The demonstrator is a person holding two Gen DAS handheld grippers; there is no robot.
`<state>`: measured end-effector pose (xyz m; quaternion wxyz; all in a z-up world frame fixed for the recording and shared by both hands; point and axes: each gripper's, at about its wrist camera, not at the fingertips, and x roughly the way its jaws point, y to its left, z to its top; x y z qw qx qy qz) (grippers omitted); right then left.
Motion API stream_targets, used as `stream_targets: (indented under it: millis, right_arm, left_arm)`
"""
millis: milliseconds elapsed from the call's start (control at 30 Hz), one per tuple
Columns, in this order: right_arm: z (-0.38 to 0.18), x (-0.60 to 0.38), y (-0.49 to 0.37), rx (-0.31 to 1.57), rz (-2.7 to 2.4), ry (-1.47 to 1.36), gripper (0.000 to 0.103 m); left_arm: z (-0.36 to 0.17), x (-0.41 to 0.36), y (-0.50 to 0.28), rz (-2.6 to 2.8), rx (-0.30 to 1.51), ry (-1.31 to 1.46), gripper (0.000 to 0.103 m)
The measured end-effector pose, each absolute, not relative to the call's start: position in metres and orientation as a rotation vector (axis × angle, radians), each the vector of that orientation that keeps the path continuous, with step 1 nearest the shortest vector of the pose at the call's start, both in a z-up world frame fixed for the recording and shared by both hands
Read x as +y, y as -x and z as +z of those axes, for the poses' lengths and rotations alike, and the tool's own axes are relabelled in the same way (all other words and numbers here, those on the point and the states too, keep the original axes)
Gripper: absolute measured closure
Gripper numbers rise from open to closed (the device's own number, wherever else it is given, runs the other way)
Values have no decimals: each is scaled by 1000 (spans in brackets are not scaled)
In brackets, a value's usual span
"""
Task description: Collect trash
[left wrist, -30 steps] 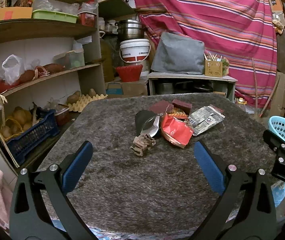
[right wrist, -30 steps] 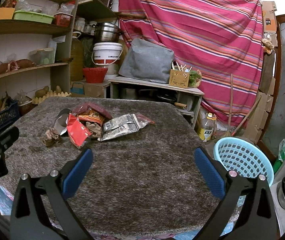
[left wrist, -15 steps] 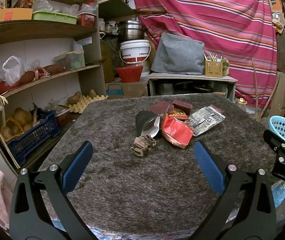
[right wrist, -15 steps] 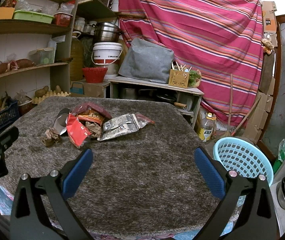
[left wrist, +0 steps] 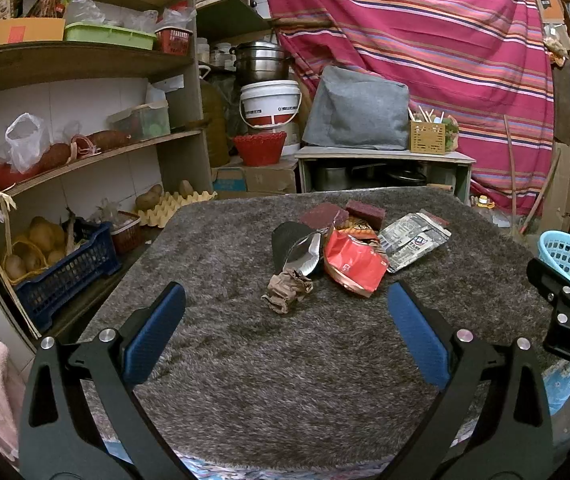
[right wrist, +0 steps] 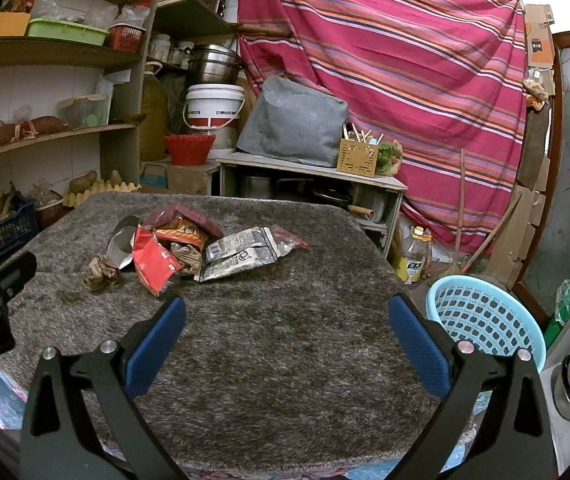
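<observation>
A cluttered storeroom with a shaggy grey-brown carpeted tabletop (left wrist: 213,360). The left claw (left wrist: 285,332) and right claw (right wrist: 287,334) both hover over its near edge, jaws spread wide and empty, likely poised to reach. Ahead lies the trash: a crumpled brown paper wad (left wrist: 287,290), a red foil snack wrapper (left wrist: 353,266), a silver printed packet (right wrist: 241,254). A pale blue perforated plastic basket (right wrist: 485,320) waits on the floor beside the tabletop, presumably to receive it.

shaggy grey-brown rug (left wrist: 285,360): showing rough matt pile | red wrapper (left wrist: 353,264) lying on rug: gleaming glossy foil | basket (right wrist: 485,320) beside rug: showing perforated pale-blue plastic
</observation>
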<state>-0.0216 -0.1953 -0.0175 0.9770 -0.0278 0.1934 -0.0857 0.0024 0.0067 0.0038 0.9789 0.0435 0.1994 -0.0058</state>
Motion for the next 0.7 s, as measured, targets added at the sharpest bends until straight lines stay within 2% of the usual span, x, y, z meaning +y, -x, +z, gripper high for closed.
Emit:
stream_targets:
  millis: [700]
  right_arm:
    - [-16, -196, 22, 390, -175, 60, 4]
  left_arm:
    - [3, 5, -1, -12, 399, -89, 5]
